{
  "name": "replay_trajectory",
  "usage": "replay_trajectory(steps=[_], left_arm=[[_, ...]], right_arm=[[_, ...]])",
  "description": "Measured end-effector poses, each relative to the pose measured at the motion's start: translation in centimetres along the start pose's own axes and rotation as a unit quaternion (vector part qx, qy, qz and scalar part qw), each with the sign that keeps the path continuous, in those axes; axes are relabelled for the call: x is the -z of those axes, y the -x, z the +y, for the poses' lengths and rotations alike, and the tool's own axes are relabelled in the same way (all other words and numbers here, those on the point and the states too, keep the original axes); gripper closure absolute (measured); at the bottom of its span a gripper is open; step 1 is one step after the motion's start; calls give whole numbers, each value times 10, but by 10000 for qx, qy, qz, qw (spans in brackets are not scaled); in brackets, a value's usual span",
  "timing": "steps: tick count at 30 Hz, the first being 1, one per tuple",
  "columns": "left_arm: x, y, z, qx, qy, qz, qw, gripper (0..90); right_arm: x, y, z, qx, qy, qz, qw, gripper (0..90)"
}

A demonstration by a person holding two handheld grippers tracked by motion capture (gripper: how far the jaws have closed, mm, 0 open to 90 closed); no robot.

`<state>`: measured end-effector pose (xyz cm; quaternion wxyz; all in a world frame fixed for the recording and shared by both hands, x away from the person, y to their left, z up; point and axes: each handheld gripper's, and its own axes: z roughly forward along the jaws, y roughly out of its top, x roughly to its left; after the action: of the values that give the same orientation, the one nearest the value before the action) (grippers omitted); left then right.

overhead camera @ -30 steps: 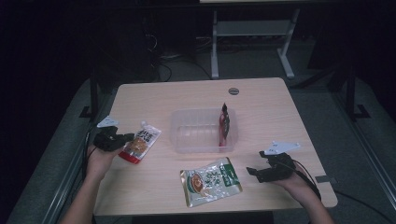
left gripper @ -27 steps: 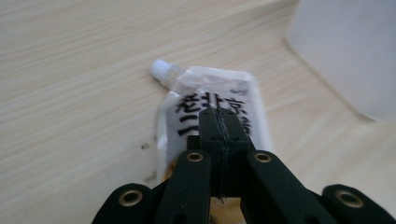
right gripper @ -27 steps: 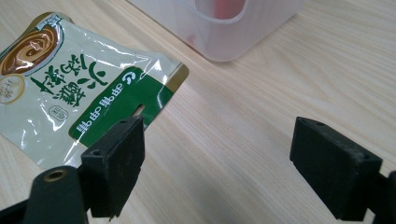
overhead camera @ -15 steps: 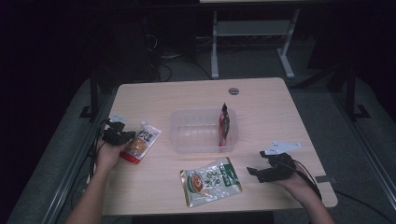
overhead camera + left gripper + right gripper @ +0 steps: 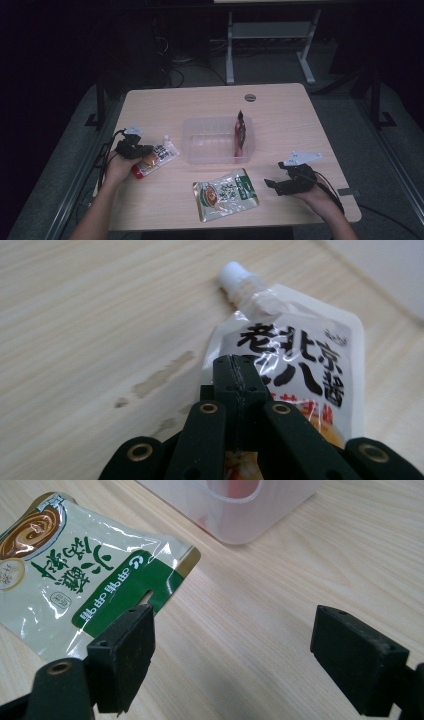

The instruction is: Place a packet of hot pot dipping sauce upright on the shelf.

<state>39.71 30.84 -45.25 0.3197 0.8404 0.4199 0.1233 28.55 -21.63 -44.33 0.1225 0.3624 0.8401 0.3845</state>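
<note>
A white spouted pouch [image 5: 156, 158] with black characters and a red lower end lies at the table's left. My left gripper [image 5: 146, 149] hovers right over it, its jaws pressed flat together; in the left gripper view its tips [image 5: 234, 362] overlap the pouch [image 5: 305, 365], and I see nothing between them. A green and white food pouch [image 5: 225, 194] lies flat near the front edge. My right gripper [image 5: 271, 184] rests just to its right with the jaws wide apart and empty [image 5: 232, 660], beside the pouch's green end [image 5: 115, 592].
A clear plastic container [image 5: 217, 120] sits in the middle of the table, with a dark red packet [image 5: 240, 135] standing against its right wall; its corner [image 5: 240, 525] shows in the right gripper view. A round cable hole [image 5: 250, 97] is at the back.
My left hand has shifted a little to the right and down, onto the spouted pouch. The right hand and the other objects have stayed put.
</note>
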Motion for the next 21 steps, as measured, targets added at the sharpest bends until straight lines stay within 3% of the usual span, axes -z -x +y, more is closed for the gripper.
replay_trajectory(steps=[9,12,17,21], left_arm=[[2,16,2,-262,-238,-382,9986,896],[5,17,2,-379,-219,-286,9986,896],[13,8,0,-45,-88,-152,9998,895],[14,10,-6,-113,-194,-275,9994,895]], right_arm=[[1,0,0,4,8,-10,10000,175],[1,1,0,17,15,-16,10000,175],[2,0,0,2,13,-19,10000,175],[2,1,0,-4,12,-31,10000,175]])
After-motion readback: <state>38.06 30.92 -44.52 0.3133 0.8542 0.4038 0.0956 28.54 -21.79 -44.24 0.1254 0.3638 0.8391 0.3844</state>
